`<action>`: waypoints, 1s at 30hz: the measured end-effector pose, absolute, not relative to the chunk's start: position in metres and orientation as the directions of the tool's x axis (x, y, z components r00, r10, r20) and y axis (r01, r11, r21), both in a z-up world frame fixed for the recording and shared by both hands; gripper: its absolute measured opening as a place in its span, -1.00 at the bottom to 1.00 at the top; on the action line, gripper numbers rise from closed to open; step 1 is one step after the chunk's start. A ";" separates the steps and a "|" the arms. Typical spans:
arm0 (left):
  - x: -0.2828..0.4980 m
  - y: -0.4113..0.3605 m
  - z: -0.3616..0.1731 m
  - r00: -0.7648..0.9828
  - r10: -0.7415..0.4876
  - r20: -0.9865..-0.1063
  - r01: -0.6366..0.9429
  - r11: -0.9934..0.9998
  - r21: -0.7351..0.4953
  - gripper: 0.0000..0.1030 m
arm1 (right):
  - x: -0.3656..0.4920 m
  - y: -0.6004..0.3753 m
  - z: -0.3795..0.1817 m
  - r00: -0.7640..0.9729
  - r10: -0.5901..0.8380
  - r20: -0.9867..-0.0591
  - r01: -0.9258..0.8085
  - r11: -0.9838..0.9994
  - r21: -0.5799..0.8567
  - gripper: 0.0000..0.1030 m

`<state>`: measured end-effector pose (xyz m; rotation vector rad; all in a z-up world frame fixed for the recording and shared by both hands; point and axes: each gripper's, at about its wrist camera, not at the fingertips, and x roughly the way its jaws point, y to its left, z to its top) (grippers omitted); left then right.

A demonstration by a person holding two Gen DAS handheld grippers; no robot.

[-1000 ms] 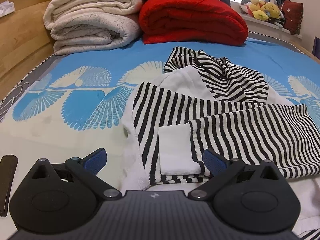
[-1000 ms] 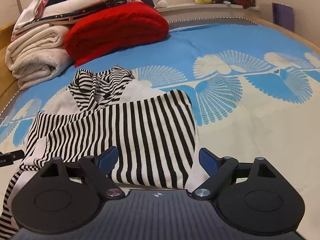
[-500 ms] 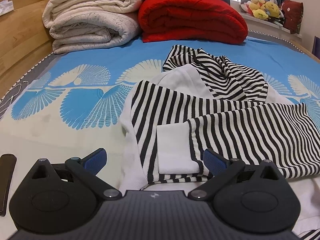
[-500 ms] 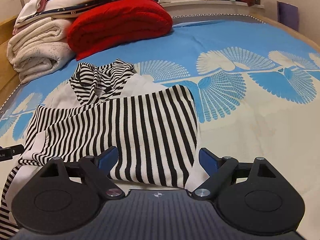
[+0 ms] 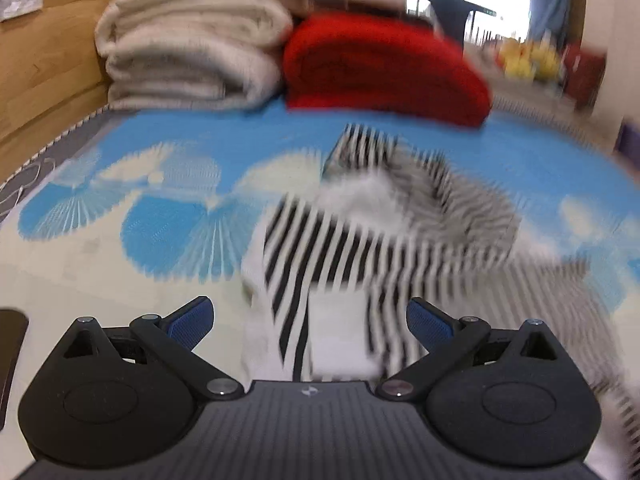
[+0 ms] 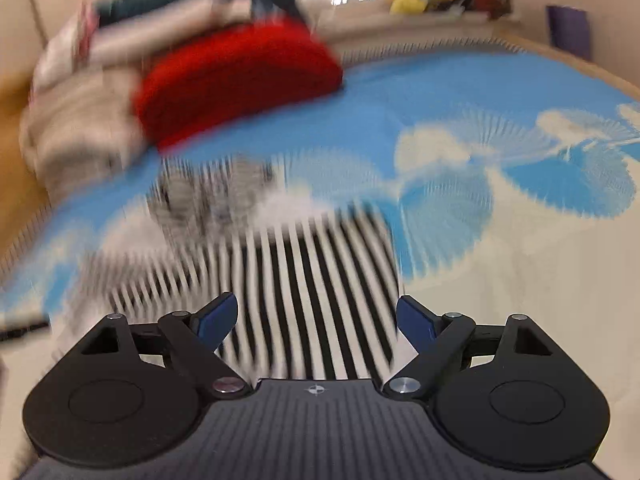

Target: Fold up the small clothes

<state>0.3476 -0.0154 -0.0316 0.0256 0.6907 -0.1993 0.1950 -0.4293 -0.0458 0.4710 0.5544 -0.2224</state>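
A black-and-white striped garment (image 5: 360,256) lies partly folded on the bed, its white cuff (image 5: 340,332) nearest the camera. My left gripper (image 5: 308,318) hovers above that cuff with its jaws wide apart and nothing between the pads. In the right wrist view the same striped garment (image 6: 316,280) spreads out flat below my right gripper (image 6: 316,320), which is open over the garment's near right edge and grips nothing. Both views are blurred by motion.
The blue and cream patterned bedspread (image 6: 500,184) covers the bed. A red blanket (image 5: 384,68) and rolled cream blankets (image 5: 192,52) are stacked at the far end. A wooden bed frame (image 5: 44,64) runs along the left. A dark flat object (image 5: 10,344) lies at the left edge.
Both grippers have risen and tilted, so the garment sits lower in each view and the pictures have blurred. The garment itself lies as before. Both stay open.
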 end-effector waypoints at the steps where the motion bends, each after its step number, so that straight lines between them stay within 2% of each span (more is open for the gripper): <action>1: 0.349 -0.007 -0.015 0.775 -0.199 -0.600 0.188 0.979 -0.082 0.99 | 0.198 -0.439 -0.028 0.858 -0.065 -0.509 0.311 0.855 0.415 0.72; 3: 0.363 0.004 0.015 0.802 -0.232 -0.551 0.188 0.973 -0.136 0.99 | 0.220 -0.456 0.012 0.892 -0.048 -0.449 0.279 0.840 0.465 0.72; 6: 0.408 0.000 0.055 0.836 -0.229 -0.499 0.173 0.973 -0.156 0.99 | 0.283 -0.473 0.055 0.911 -0.060 -0.408 0.277 0.821 0.499 0.77; 8: 0.454 -0.016 0.066 0.829 -0.248 -0.502 0.180 0.967 -0.180 0.99 | 0.339 -0.477 0.063 0.909 -0.036 -0.416 0.267 0.816 0.512 0.85; 9: 0.481 -0.027 0.066 0.803 -0.269 -0.531 0.196 0.962 -0.191 0.99 | 0.376 -0.477 0.058 0.894 -0.021 -0.447 0.274 0.816 0.510 0.86; 14: 0.613 -0.087 0.001 0.612 -0.367 -0.701 0.155 0.924 -0.349 0.99 | 0.520 -0.468 -0.020 0.756 -0.039 -0.654 0.428 0.784 0.449 0.86; 16: 0.650 -0.108 -0.034 0.548 -0.386 -0.742 0.109 0.913 -0.394 0.99 | 0.554 -0.458 -0.054 0.725 -0.040 -0.687 0.443 0.791 0.422 0.86; 23: 0.732 -0.156 -0.105 0.489 -0.314 -0.814 -0.008 0.931 -0.364 0.99 | 0.648 -0.408 -0.134 0.640 -0.064 -0.766 0.350 0.912 0.216 0.86; 24: 0.737 -0.159 -0.113 0.476 -0.283 -0.833 -0.017 0.944 -0.330 0.96 | 0.655 -0.399 -0.145 0.623 -0.082 -0.778 0.315 0.936 0.153 0.69; 25: 0.740 -0.164 -0.119 0.493 -0.234 -0.838 -0.020 0.960 -0.280 0.59 | 0.661 -0.392 -0.152 0.609 -0.097 -0.787 0.268 0.959 0.089 -0.28; 26: 0.739 -0.166 -0.120 0.520 -0.216 -0.826 0.008 0.969 -0.248 -0.61 | 0.666 -0.387 -0.156 0.590 -0.131 -0.796 0.234 0.972 0.014 -0.96; 27: 0.740 -0.168 -0.117 0.533 -0.227 -0.815 0.039 0.969 -0.244 -0.94 | 0.658 -0.387 -0.149 0.633 -0.170 -0.755 0.253 0.967 -0.006 -0.89; 28: 0.737 -0.167 -0.109 0.559 -0.278 -0.781 0.067 0.954 -0.292 -0.93 | 0.650 -0.393 -0.135 0.690 -0.176 -0.702 0.282 0.959 0.036 -0.89; 30: 0.715 -0.156 -0.072 0.645 -0.413 -0.643 0.158 0.896 -0.416 -0.93 | 0.614 -0.411 -0.097 0.805 -0.161 -0.570 0.316 0.931 0.182 -0.89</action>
